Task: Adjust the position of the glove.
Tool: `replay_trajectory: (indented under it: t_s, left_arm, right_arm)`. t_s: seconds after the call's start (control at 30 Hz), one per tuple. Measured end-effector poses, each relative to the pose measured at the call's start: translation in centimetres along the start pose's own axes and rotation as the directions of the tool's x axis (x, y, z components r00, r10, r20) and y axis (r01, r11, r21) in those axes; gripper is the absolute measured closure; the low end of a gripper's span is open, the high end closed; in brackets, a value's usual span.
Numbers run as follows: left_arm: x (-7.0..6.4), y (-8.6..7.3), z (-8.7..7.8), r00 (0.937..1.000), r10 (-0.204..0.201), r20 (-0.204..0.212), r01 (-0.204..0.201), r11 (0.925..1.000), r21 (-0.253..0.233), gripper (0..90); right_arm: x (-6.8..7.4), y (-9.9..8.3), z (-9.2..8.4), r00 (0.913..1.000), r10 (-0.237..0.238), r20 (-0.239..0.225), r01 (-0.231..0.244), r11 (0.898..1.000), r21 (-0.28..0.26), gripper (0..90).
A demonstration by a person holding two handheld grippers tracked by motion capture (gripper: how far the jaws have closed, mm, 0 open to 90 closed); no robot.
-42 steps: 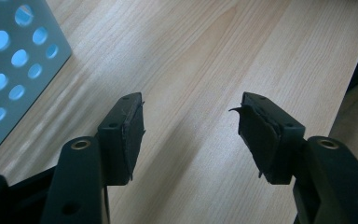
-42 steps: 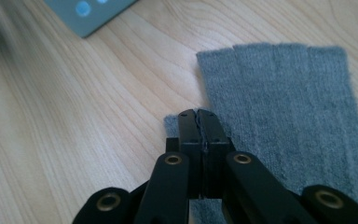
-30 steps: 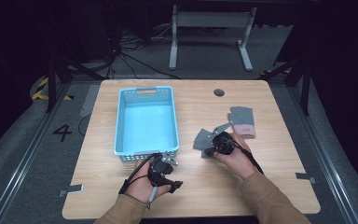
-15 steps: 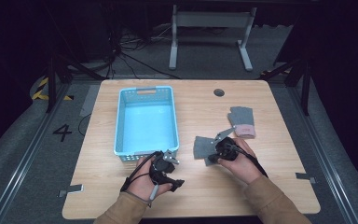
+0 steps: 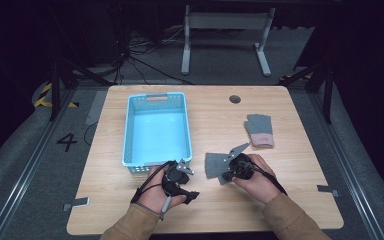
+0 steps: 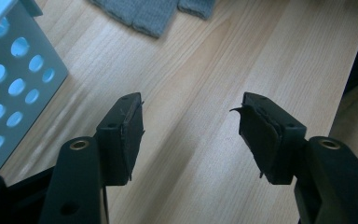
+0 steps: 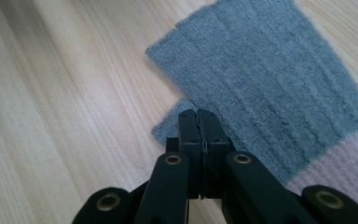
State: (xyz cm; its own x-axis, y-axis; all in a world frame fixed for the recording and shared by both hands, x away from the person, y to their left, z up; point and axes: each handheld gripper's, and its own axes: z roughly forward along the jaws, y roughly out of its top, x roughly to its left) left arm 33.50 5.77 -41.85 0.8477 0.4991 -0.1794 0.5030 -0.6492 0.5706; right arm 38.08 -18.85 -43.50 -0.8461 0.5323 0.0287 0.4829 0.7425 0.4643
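From the high view, a light wooden table (image 5: 290, 200) carries a pale blue perforated basket (image 5: 156, 130) on its left half, the basket's far end near the far edge and its near end just ahead of the person's left hand (image 5: 156, 192). That hand holds the left gripper (image 5: 180, 172) just beside the basket's near right corner, close to the near edge. The right hand (image 5: 257, 175) holds the right gripper (image 5: 227, 167) near the middle of the near half, its tip over a grey glove (image 5: 212, 164) lying flat on the wood. A second grey glove with a pink cuff (image 5: 259, 131) lies farther toward the right edge, well apart from the basket, and a small dark round grommet (image 5: 235, 99) sits near the far edge. In the left gripper view, the left gripper (image 6: 189, 128) has its black jaws spread wide with bare wood between them; the basket wall (image 6: 14, 79) stands at the left and a grey glove edge (image 6: 142, 14) lies at the top. In the right gripper view, the right gripper (image 7: 198, 128) has its jaws pressed together, pinching the thumb flap of the grey glove (image 7: 270, 84), whose pink cuff (image 7: 349, 168) lies at the lower right.
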Motion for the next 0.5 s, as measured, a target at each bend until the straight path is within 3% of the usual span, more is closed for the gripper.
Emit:
replay_trajectory:
  t_s: [0.2,0.5]
  left_arm:
    - [0.0,0.0,-0.1,1.0000,0.000,-0.001,0.000,1.0000,-0.002,40.6]
    - [0.0,0.1,-0.1,1.0000,0.002,-0.001,-0.002,1.0000,-0.002,40.6]
  right_arm:
    - [0.5,0.2,0.0,1.0000,0.003,-0.006,-0.003,1.000,-0.004,90.0]
    - [-0.2,0.1,-1.8,0.9991,0.043,-0.001,-0.043,0.995,-0.090,87.0]
